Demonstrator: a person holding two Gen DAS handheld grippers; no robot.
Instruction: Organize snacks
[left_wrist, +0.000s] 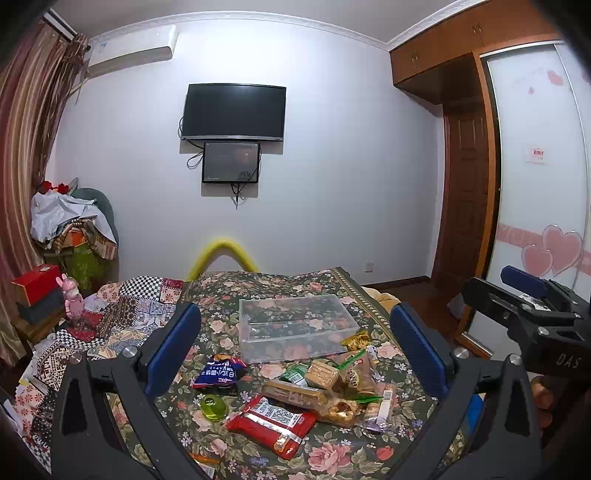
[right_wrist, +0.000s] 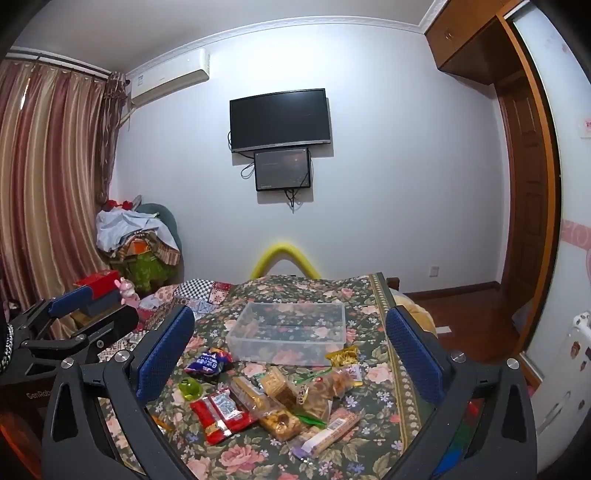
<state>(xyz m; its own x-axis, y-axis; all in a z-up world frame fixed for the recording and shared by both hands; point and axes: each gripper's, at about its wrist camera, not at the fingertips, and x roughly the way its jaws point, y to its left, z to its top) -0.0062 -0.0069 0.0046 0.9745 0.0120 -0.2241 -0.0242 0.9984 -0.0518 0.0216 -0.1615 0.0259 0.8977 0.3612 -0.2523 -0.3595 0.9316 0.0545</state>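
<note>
**Both grippers wide, snack pile dead ahead, box behind it**

We hold the left hand-held gripper (left_wrist: 295, 350) and right hand-held gripper (right_wrist: 290, 350) side by side, both jaws wide apart and empty, tipped slightly down. Just ahead on the bed (left_wrist: 332, 454) lies the snack pile (left_wrist: 314, 387). The red packet (left_wrist: 271, 419) is nearest, long axis slanting left-to-right. The clear box (left_wrist: 295, 325) sits empty beyond the pile. We judge the blue bag (left_wrist: 218, 373) favours the left side.

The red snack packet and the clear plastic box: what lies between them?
Between the red snack packet and the clear plastic box lie wrapped biscuit packs; both wrist views show it.
</note>
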